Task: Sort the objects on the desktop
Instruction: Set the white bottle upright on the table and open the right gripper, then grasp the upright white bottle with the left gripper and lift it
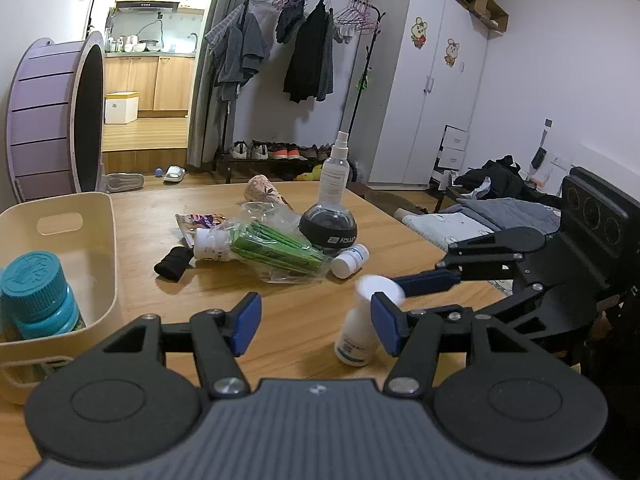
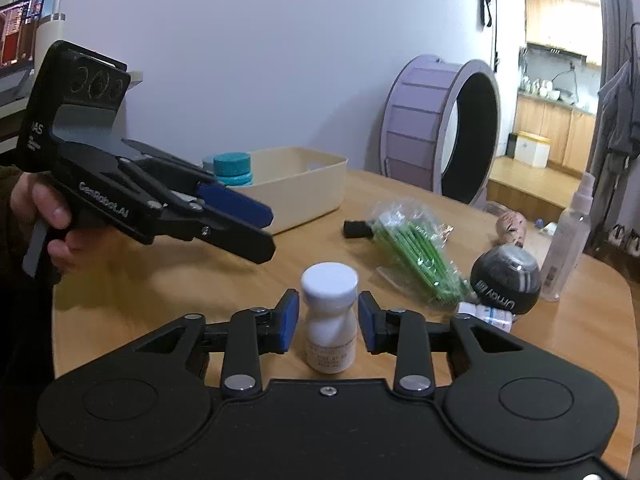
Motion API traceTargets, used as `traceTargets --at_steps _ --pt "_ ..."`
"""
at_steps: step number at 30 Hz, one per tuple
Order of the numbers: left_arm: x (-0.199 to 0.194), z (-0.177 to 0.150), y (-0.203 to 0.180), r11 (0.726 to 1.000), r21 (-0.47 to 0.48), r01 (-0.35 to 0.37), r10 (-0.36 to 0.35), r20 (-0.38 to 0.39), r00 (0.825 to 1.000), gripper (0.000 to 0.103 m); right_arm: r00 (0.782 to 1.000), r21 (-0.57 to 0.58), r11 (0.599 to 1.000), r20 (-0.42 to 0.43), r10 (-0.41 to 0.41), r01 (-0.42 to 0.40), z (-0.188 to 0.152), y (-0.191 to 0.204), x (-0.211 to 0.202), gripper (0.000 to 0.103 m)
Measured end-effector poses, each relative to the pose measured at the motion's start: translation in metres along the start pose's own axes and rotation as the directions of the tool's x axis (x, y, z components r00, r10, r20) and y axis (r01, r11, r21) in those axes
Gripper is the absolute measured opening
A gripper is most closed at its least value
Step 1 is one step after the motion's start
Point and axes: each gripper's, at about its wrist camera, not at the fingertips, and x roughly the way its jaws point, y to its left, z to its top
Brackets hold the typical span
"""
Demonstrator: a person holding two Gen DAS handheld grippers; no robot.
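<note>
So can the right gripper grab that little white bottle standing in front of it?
Probably yes. The right gripper is open with its jaws on either side of the upright white bottle, and nothing sits between them. Whether the pads touch it yet is unclear.

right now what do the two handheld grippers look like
Both are matte black, with linkage arms on silver pivot bolts and blue pads on the fingers. The left gripper has a pistol grip, white "GenRobot.AI" lettering and three round recesses on its back plate. The right gripper has two round discs on its base.
</note>
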Motion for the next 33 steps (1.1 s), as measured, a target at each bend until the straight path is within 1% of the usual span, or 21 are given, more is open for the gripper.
traceTargets --at_steps 2,4,6,10,13,14,15,17,20,24,27,29,30,33 --pt "0.0 0.0 -0.001 1.0 0.004 0.004 -0.004 0.002 1.0 0.059 1.0 -0.004 1.0 0.012 -0.007 0.007 0.0 0.0 -0.005 0.046" --pt "-0.001 0.0 -0.002 1.0 0.008 0.008 -0.008 0.008 1.0 0.059 1.0 0.011 1.0 0.028 -0.014 0.014 0.001 -0.005 -0.011 0.049" --pt "0.001 0.001 -0.003 1.0 0.003 0.014 -0.014 0.013 1.0 0.059 0.999 0.032 0.999 0.03 -0.025 0.024 0.0 -0.012 -0.015 0.055" --pt "0.009 0.002 -0.011 0.999 0.025 0.029 -0.029 0.013 0.999 0.059 0.998 0.044 0.998 0.029 -0.054 0.053 -0.004 -0.019 -0.022 0.063" --pt "0.017 -0.001 -0.021 0.998 0.061 0.022 -0.023 0.005 1.0 0.059 0.998 0.048 0.997 0.036 -0.059 0.057 -0.007 -0.022 -0.029 0.074" --pt "0.02 -0.002 -0.023 0.997 0.069 0.02 -0.02 0.004 1.0 0.059 0.997 0.048 0.997 0.037 -0.061 0.059 -0.008 -0.023 -0.031 0.083" --pt "0.023 -0.002 -0.025 0.997 0.072 0.021 -0.021 0.003 1.0 0.059 0.997 0.047 0.997 0.039 -0.063 0.061 -0.009 -0.024 -0.033 0.087" --pt "0.027 -0.003 -0.028 0.996 0.085 0.015 -0.016 0.008 1.0 0.059 0.997 0.055 0.997 0.047 -0.064 0.061 -0.01 -0.025 -0.038 0.087" --pt "0.032 -0.004 -0.035 0.992 0.123 0.003 -0.005 0.019 1.0 0.059 0.996 0.068 0.996 0.059 -0.065 0.061 -0.011 -0.028 -0.044 0.094" --pt "0.039 -0.005 -0.042 0.989 0.148 0.01 -0.013 0.02 1.0 0.058 0.995 0.078 0.995 0.064 -0.071 0.066 -0.012 -0.031 -0.048 0.097" --pt "0.044 -0.004 -0.046 0.986 0.168 0.012 -0.016 0.021 1.0 0.053 0.995 0.081 0.994 0.062 -0.075 0.07 -0.014 -0.033 -0.049 0.097" --pt "0.047 -0.004 -0.048 0.984 0.178 0.017 -0.021 0.024 0.999 0.041 0.995 0.082 0.994 0.06 -0.077 0.071 -0.015 -0.034 -0.048 0.097" --pt "0.048 -0.004 -0.05 0.983 0.185 0.015 -0.019 0.021 1.0 0.03 0.995 0.083 0.994 0.06 -0.076 0.071 -0.015 -0.034 -0.049 0.097" --pt "0.048 -0.004 -0.052 0.98 0.198 0.005 -0.011 0.027 1.0 0.03 0.995 0.087 0.994 0.062 -0.075 0.069 -0.015 -0.035 -0.048 0.097"
